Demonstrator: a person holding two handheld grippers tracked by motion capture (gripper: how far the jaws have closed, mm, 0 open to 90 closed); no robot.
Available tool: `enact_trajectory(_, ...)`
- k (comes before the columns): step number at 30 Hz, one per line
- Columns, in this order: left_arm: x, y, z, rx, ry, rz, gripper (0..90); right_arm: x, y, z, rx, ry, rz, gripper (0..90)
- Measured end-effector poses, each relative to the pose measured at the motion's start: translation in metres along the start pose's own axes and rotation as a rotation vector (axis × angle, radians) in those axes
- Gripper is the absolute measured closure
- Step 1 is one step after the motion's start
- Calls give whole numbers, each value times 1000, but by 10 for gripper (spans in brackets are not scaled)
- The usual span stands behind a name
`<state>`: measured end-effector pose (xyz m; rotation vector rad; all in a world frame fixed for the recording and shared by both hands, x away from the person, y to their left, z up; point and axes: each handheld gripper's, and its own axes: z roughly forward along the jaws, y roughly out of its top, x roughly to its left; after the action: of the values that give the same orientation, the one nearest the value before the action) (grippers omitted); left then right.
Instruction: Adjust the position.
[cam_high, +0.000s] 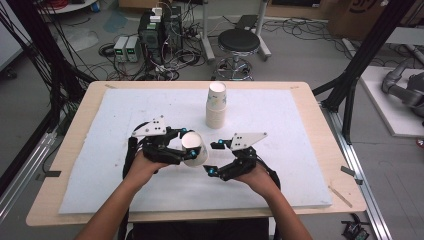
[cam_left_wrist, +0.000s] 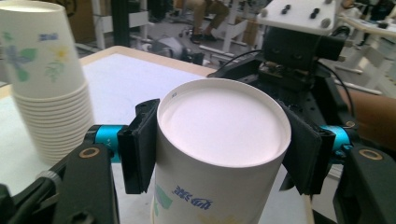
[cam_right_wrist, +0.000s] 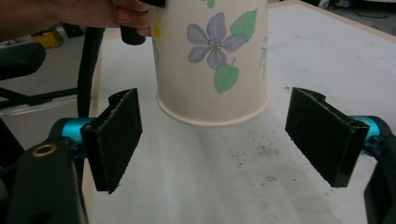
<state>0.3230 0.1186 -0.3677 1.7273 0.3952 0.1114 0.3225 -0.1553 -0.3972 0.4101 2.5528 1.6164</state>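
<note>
My left gripper (cam_high: 187, 146) is shut on a white paper cup (cam_high: 196, 151) with a flower print. It holds the cup upside down a little above the white mat. In the left gripper view both black pads (cam_left_wrist: 137, 144) press the cup (cam_left_wrist: 219, 154) just under its flat base. My right gripper (cam_high: 212, 158) stands open right beside it, to the right. In the right gripper view the cup's rolled rim (cam_right_wrist: 212, 114) hangs just beyond the wide-apart pads (cam_right_wrist: 114, 135), and nothing is between them. A stack of upturned cups (cam_high: 216, 105) stands farther back.
A white foam mat (cam_high: 300, 165) covers most of the wooden table (cam_high: 325, 130). In the left gripper view the cup stack (cam_left_wrist: 46, 84) stands close on the left. Beyond the table's far edge are a stool (cam_high: 239, 45), cables and electronics boxes (cam_high: 157, 30).
</note>
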Motion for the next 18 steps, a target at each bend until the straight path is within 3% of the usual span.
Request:
enact_trajectory(5, -5, -3, 2, 11, -34, 3, 355, 4, 2, 9, -2, 25, -16, 189)
enact_trajectory(13, -7, -5, 7, -20, -108, -18, 357, 7, 3, 17, -13, 54, -21, 189)
enact_trajectory(18, -7, -6, 9, -31, -119, -24, 357, 7, 3, 18, -25, 66, -21, 200)
